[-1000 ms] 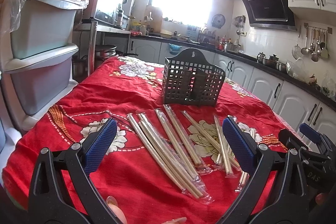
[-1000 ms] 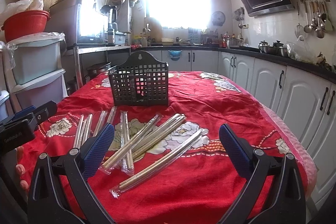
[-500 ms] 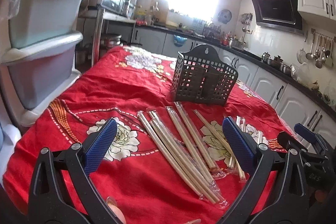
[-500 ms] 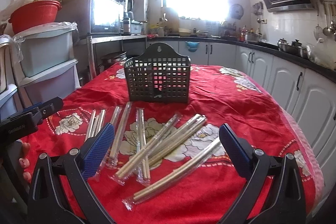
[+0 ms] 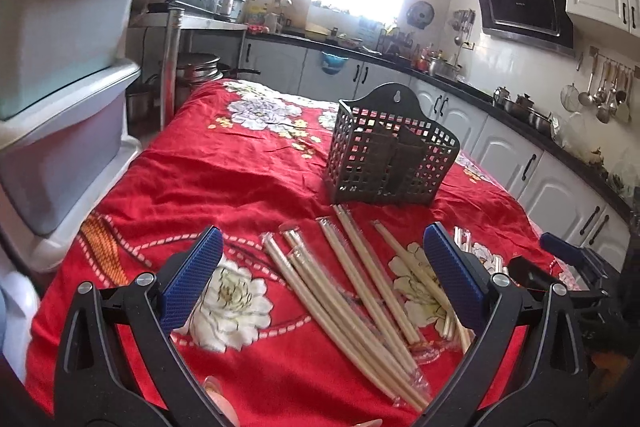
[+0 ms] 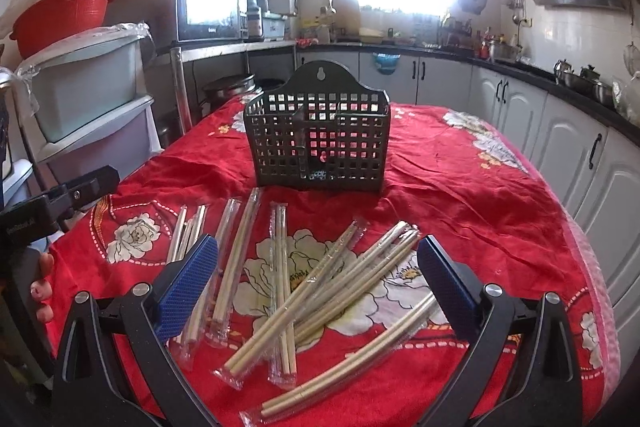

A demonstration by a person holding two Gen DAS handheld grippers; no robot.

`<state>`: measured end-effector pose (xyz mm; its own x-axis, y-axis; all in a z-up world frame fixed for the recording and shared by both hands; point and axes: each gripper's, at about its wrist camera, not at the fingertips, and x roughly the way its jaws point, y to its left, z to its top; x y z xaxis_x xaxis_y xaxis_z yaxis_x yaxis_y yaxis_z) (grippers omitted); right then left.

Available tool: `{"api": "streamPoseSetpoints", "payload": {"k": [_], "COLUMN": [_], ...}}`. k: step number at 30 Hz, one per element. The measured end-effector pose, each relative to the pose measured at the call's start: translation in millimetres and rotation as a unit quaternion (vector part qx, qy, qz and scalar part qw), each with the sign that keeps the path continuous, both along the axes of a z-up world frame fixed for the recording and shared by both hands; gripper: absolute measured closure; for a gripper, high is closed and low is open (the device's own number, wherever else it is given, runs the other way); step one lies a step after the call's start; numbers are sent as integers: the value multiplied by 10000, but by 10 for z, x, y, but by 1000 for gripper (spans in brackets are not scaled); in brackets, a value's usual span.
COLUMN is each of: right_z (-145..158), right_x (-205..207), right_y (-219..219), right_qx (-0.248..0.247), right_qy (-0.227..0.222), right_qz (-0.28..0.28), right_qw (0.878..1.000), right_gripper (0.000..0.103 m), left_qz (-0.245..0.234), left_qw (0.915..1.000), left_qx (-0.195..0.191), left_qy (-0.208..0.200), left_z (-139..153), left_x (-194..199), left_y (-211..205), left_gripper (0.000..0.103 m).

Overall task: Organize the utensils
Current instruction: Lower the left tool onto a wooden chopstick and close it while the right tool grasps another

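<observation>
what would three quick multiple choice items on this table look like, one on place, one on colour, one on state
1. Where do the wrapped chopsticks lie?
A. inside the basket
B. on the cloth in front of the basket
C. on the counter

2. What colour is the tablecloth?
A. red with white flowers
B. plain blue
C. green checks

3. How do both sets of jaws stand?
A. shut on chopsticks
B. shut on nothing
C. open, holding nothing

Key: 1 B, the packs spread on the cloth nearer the cameras than the black basket. 2 A, red fabric with white blooms. 3 C, the left gripper and right gripper each show a wide gap.
</observation>
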<state>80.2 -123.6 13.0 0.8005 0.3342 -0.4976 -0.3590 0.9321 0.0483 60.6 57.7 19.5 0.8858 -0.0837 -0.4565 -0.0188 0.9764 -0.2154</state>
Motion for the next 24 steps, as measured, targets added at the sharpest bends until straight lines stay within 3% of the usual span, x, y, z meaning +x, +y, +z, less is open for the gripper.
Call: {"api": "streamPoseSetpoints", "payload": {"k": [6,15,18,24], "right_z": [-6,-73,-114,-228], "right_x": [281,682,820,1076], "right_y": [8,19,6,-13], "right_qx": [26,35,58,111], "right_qy": [360,856,1061,1468], "right_qz": [75,183,194,125], "right_qw": [9993,9962,9941,9890], "right_gripper": [6,7,13,26], "left_qz": [-129,-524,-765,-1104], "left_qw": [9991,9922,9894,9795], "left_qx": [118,-91,-94,-304], "left_qy": [378,1131,1230,1658], "left_z": [23,-146,-175,-325], "left_x": [302,799,903,1161], "left_y": [1,6,-63,-162], "left_gripper": [10,10,12,33]}}
